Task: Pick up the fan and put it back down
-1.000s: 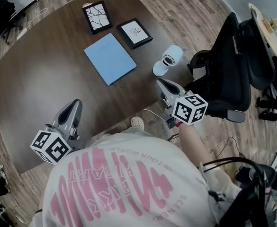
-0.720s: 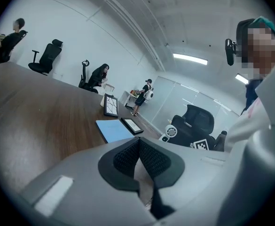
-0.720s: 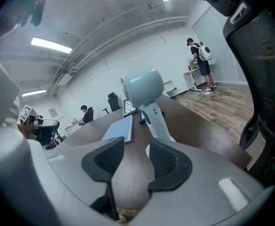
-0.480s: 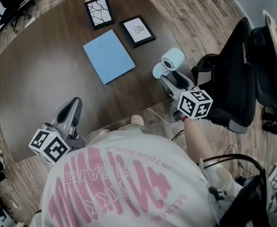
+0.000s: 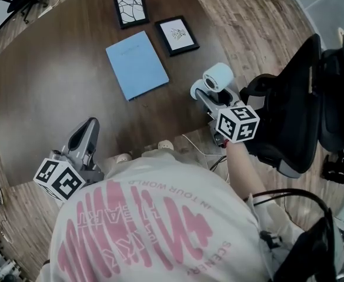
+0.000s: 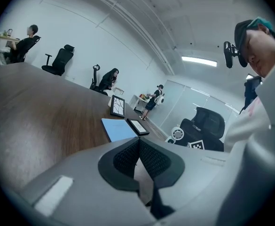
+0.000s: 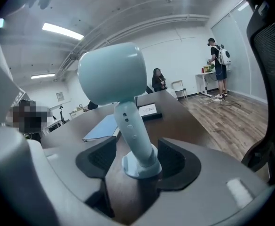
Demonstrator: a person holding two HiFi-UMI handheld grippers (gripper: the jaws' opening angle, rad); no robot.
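The fan (image 7: 128, 126) stands on the table (image 5: 54, 87) near its right edge, and it sits right inside the right gripper (image 7: 136, 160). The gripper's jaws have just been opening and are now spread wide, with the fan's round base and the foot of its stem between the pads. The pads seem to stand clear of the base on both sides, though the gap on the right is thin and hard to judge. The fan's long axis runs up the stem, close to upright with a slight lean to the left in the right gripper view, and the rounded head sits on top, above the jaws. So the fan lies dead ahead of the right gripper. Closing straight in would likely catch the low stem or the base. The left gripper (image 6: 138, 154) hangs well apart over the table's near left edge, with its pads pressed together on nothing. The right hand is far the nearer one. No container shows; a book (image 5: 137, 64) and two frames (image 5: 176, 35) lie flat further back.
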